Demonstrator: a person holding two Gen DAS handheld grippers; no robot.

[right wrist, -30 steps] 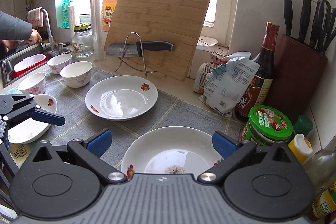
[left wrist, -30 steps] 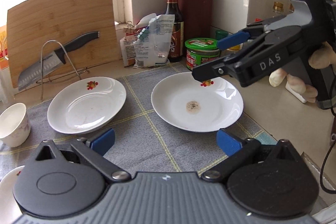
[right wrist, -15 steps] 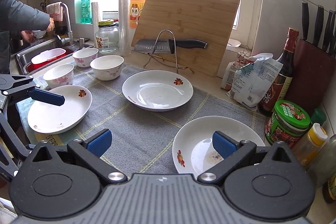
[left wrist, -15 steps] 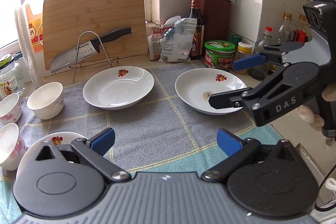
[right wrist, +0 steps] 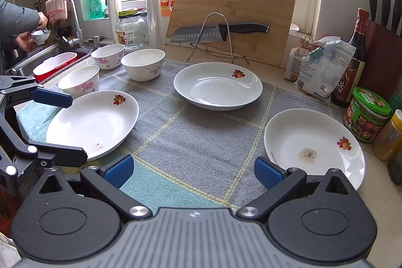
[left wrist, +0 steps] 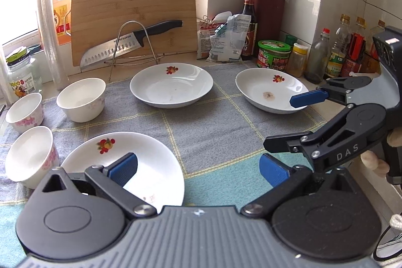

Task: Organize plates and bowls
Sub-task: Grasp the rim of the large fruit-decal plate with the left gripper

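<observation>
Three white plates with a fruit print lie on a grey checked cloth (right wrist: 201,142): a near-left plate (left wrist: 140,167) (right wrist: 93,122), a far-middle plate (left wrist: 170,86) (right wrist: 218,86), and a right plate with a brown stain (left wrist: 271,92) (right wrist: 314,142). Three white bowls stand at the left: one plain (left wrist: 81,99) (right wrist: 143,64), two with pink flowers (left wrist: 25,109) (left wrist: 31,155) (right wrist: 108,55) (right wrist: 79,78). My left gripper (left wrist: 198,168) is open and empty over the near-left plate's right edge. My right gripper (right wrist: 193,170) is open and empty above the cloth's near edge, left of the stained plate.
A bamboo cutting board (right wrist: 233,14) and a knife on a wire stand (right wrist: 218,33) stand at the back. Bottles, jars (right wrist: 368,114) and a knife block (left wrist: 270,4) line the right wall. A sink (right wrist: 50,59) with a person is far left.
Both grippers have pulled back and away from the plates, so all three plates and the bowls now show. Both stay open and empty.
</observation>
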